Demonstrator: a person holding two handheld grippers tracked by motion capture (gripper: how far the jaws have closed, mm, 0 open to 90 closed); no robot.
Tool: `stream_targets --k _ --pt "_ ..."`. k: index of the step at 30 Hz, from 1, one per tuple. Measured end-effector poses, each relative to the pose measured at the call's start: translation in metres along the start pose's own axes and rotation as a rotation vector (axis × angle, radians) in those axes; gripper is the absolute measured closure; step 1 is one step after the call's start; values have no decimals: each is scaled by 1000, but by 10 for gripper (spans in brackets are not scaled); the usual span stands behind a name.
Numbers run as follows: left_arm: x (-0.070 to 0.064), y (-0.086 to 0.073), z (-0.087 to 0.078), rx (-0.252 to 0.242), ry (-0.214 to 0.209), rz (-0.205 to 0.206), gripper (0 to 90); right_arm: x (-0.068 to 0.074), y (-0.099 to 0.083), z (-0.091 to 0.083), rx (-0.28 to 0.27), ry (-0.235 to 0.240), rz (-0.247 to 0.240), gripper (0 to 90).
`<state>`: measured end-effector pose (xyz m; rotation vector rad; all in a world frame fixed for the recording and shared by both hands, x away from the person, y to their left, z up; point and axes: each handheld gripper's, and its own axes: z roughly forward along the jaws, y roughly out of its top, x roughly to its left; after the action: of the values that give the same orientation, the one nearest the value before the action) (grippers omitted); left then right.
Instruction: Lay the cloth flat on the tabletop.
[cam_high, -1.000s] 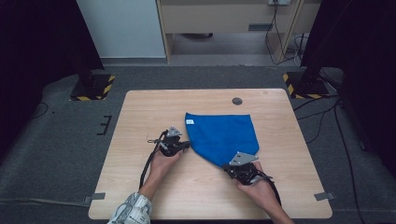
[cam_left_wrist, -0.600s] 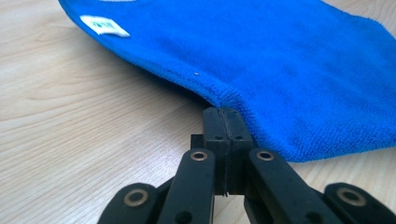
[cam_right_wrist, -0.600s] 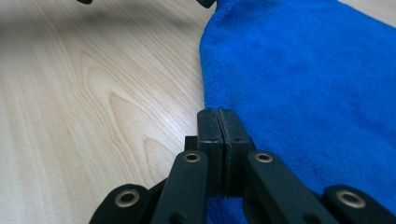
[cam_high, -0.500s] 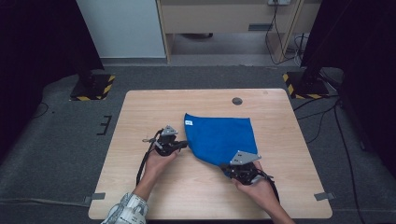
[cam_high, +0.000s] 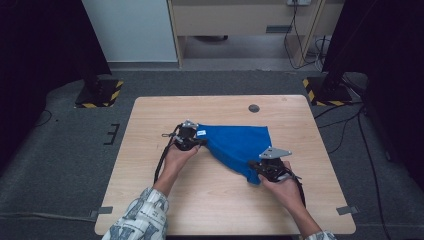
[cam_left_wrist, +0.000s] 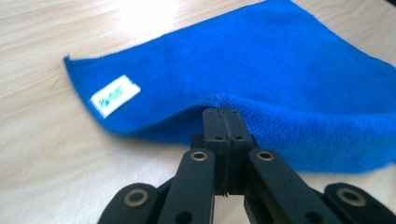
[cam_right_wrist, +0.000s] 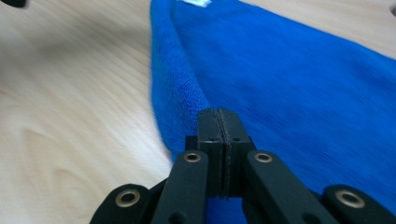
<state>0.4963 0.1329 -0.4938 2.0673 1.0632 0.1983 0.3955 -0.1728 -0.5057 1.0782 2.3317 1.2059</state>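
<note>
A blue cloth (cam_high: 239, 142) lies folded into a rough triangle on the wooden table (cam_high: 210, 200), with a white label (cam_high: 201, 133) near its left corner. My left gripper (cam_high: 199, 143) is shut on the cloth's left edge; in the left gripper view the jaws pinch the lifted blue cloth (cam_left_wrist: 261, 84) just right of the label (cam_left_wrist: 115, 95). My right gripper (cam_high: 254, 167) is shut on the cloth's near corner, and in the right gripper view the cloth (cam_right_wrist: 289, 70) stretches away from the closed jaws. The folded edge runs between the two grippers.
A small dark round insert (cam_high: 254, 108) sits in the table near its far edge. Bare wood lies left, right and in front of the cloth. On the floor beyond stand two black posts with yellow-striped bases (cam_high: 100, 95) (cam_high: 325, 92) and a cabinet.
Both hands have shifted slightly away from the person, the left one more. The cloth's edge between the grippers is drawn straighter. Both grippers stay shut on the cloth.
</note>
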Motion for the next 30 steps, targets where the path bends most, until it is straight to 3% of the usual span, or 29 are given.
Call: stream_targets --k 3,6,11,13,15,19,21,25,30 --pt "-1 5 16 25 10 -4 900 -9 -4 6 26 -21 14 893" --pt "-4 10 29 42 24 17 900 -16 -6 12 40 -40 32 893" --pt "-4 6 44 54 13 -5 900 -28 -9 18 54 -57 75 889" --pt "-5 3 45 30 7 4 887 -30 -10 18 50 -53 93 851" --pt "-5 2 42 -5 27 12 770 -30 -9 16 34 -55 108 780" --pt "-6 2 28 -68 23 14 596 -28 -5 7 -7 -71 115 556" --pt "-9 0 19 -83 13 28 595 -26 -4 3 -16 -92 108 471" --pt "-14 -5 2 -94 19 40 558 -17 -6 -5 -20 -95 95 386" --pt "-24 -23 -8 -90 -17 57 565 -10 -5 -14 -41 -124 95 360"
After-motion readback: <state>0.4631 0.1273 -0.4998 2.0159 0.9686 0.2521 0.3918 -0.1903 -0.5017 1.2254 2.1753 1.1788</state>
